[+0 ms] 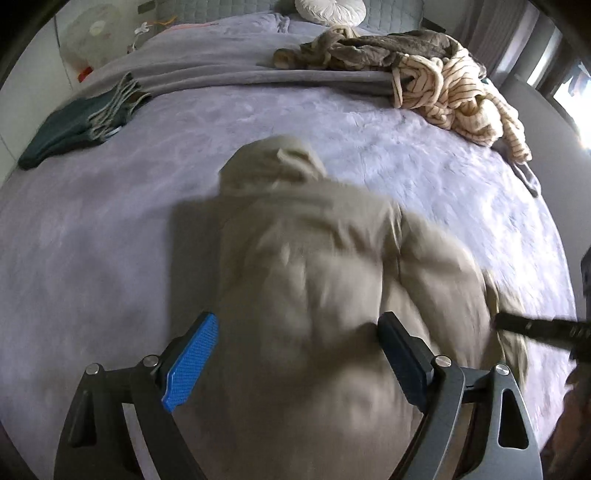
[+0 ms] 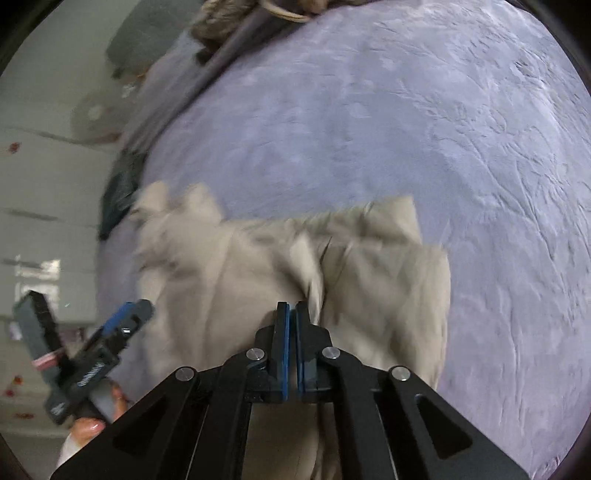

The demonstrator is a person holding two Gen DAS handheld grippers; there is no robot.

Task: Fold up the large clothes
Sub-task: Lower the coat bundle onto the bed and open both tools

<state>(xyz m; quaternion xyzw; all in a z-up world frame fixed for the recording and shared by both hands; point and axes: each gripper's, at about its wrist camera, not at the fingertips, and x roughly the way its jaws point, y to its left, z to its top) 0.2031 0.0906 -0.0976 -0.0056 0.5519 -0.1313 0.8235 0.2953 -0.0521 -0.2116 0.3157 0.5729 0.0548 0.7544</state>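
A beige hooded garment (image 1: 314, 266) lies on the lilac bed cover (image 1: 92, 240), hood toward the far side; it is motion-blurred. My left gripper (image 1: 299, 339) is open, its fingers wide apart just above the garment's lower part, holding nothing. My right gripper (image 2: 291, 314) is shut on a fold of the beige garment (image 2: 258, 266) and lifts it slightly. The right gripper also shows as a dark bar at the right edge of the left wrist view (image 1: 535, 328). The left gripper shows at the lower left of the right wrist view (image 2: 122, 325).
A dark green folded garment (image 1: 74, 125) lies at the bed's far left. A heap of brown and striped cream clothes (image 1: 424, 74) sits at the far right. A white round pillow (image 1: 328, 9) lies at the headboard. A white fan (image 1: 92, 33) stands beside the bed.
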